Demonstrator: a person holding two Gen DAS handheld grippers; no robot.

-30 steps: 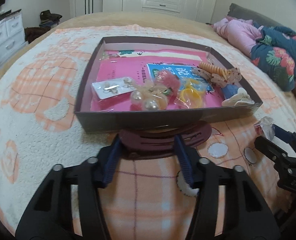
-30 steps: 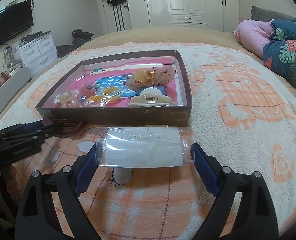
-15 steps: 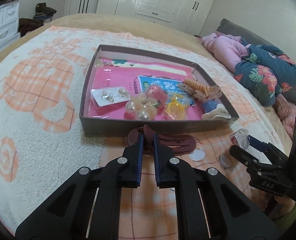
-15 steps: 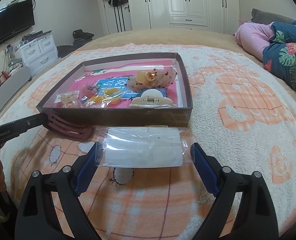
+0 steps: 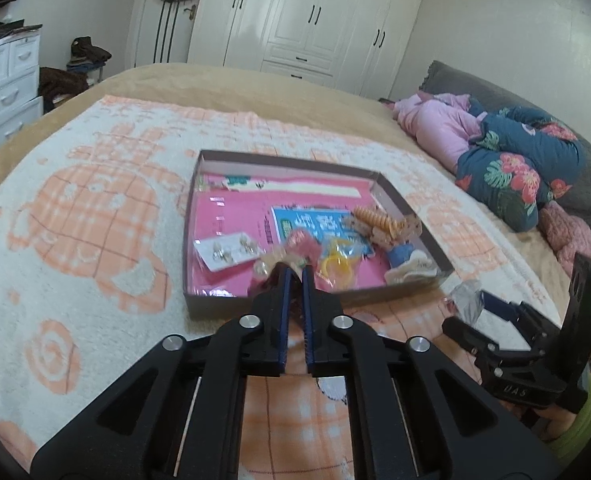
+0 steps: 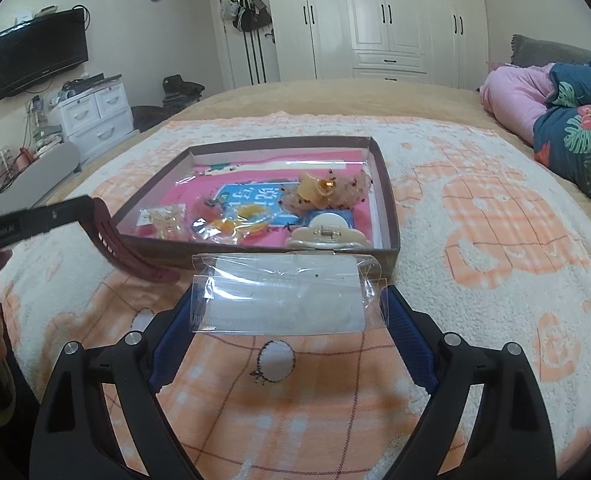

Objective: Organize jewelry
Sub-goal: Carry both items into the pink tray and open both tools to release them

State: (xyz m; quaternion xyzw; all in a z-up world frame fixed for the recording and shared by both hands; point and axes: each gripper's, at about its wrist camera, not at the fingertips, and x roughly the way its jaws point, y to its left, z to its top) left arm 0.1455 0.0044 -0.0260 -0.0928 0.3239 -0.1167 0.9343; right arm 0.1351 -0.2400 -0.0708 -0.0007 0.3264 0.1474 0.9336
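Right wrist view shows the dark red hair comb (image 6: 135, 256) clamped at one end between the pressed-together fingers of the left gripper (image 6: 89, 210), lifted clear of the blanket (image 6: 495, 280), its teeth hanging down and curving toward the near left corner of the shallow brown box (image 6: 387, 200); whether its tip brushes the box's front wall cannot be told. From the left wrist view, the left gripper (image 5: 294, 276) points over the box's (image 5: 223, 302) near wall, jaws closed on the comb, of which only a dark sliver shows there. The right gripper (image 6: 289, 312) stands spread wide, its blue pads touching the two short ends of a clear plastic packet (image 6: 287, 296) with a white card inside, held just before the box's front wall. Inside the box lie a carded pair of earrings (image 5: 227, 252), yellow rings (image 5: 337, 266), a cream claw clip (image 6: 327, 236) against the front wall at the right, and a spiral hair tie (image 5: 375, 220) near the right wall; the pink floor at the back left is bare. The blanket lies open to the left, right and beyond the box, with floral bedding (image 6: 575, 136) at the far right edge.
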